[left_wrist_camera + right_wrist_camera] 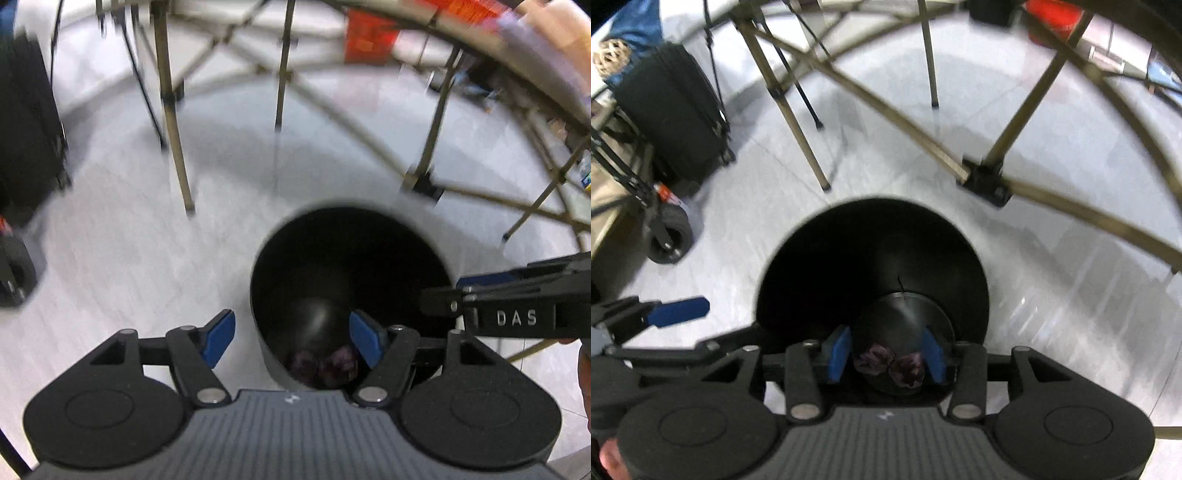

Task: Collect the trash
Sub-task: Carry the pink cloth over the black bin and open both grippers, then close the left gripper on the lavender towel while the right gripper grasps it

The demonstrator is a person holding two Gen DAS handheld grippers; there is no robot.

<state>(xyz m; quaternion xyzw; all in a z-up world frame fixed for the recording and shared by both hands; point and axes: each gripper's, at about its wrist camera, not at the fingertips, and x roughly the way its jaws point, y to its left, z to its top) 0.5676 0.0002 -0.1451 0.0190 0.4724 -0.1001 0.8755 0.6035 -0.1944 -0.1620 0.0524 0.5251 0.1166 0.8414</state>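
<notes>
Left gripper [291, 338]: spread wide, blue pads far apart, nothing between them; poised above the near-left rim of the bin, one pad over the floor, the other over the bin mouth.
Left gripper from the right wrist view [679, 312]: only one blue finger and its black linkage visible at the left edge, just beside the bin's left rim.
Right gripper [886, 354]: partly spread, blue pads standing either side of the crumpled trash seen below; no contact with anything visible, gap empty at pad level.
Right gripper from the left wrist view [517, 299]: black body with white letters "DAS", reaching in from the right over the bin's right rim; fingertips not visible there.
Bin [280, 229]: round, black, open-topped, standing on the floor; dark inner walls narrowing to a flat round bottom.
Bin in the right wrist view [798, 236]: directly under the right gripper, filling the lower centre.
Trash [892, 363]: dark purplish crumpled pieces, lying on the bin's bottom toward the near wall; touching one another.
Trash in the left wrist view [323, 363]: same crumpled pieces low inside the bin, between the left gripper's pads in line of sight but well below them.
Floor [129, 240]: pale, glossy, light reflections.
Table legs [809, 144]: tan metal legs and cross-braces beyond the bin, black joint bracket [986, 182] near its far-right side.
Cart [670, 110]: black bag on a wheeled frame, well left of the bin.
Sharpness: motion blur in both views, fine detail of the trash unclear.
</notes>
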